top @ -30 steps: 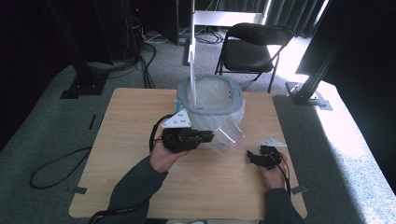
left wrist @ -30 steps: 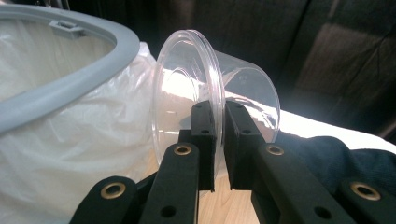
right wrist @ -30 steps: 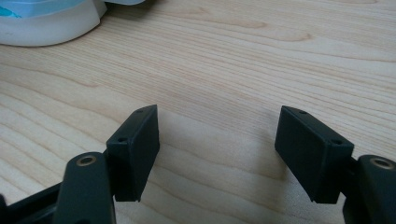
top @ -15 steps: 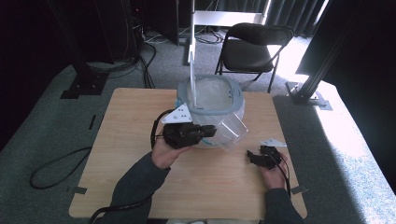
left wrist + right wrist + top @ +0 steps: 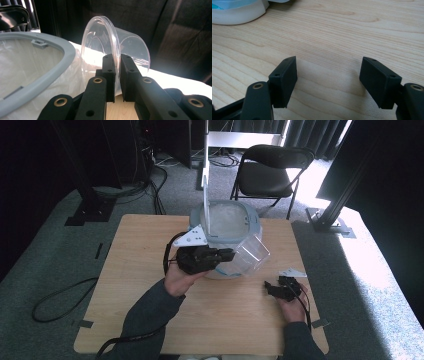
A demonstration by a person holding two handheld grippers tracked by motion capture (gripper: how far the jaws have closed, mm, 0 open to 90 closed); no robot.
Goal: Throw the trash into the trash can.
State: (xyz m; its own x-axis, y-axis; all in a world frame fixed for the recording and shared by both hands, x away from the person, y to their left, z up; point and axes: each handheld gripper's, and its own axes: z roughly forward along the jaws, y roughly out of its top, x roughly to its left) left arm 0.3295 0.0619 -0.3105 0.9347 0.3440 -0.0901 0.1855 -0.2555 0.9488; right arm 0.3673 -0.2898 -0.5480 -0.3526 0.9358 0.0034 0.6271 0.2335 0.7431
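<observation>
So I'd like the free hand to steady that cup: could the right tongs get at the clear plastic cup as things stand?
Probably yes. The right tongs rest open on the wooden table, and bare tabletop lies between them and the clear plastic cup, which the left tongs pinch by its rim beside the grey-rimmed bin.

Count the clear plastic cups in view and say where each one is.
1. The clear plastic cup is clamped by its rim in the left gripper, tilted on its side beside the lined grey-rimmed bin. Others may lie hidden inside the bin.
</observation>
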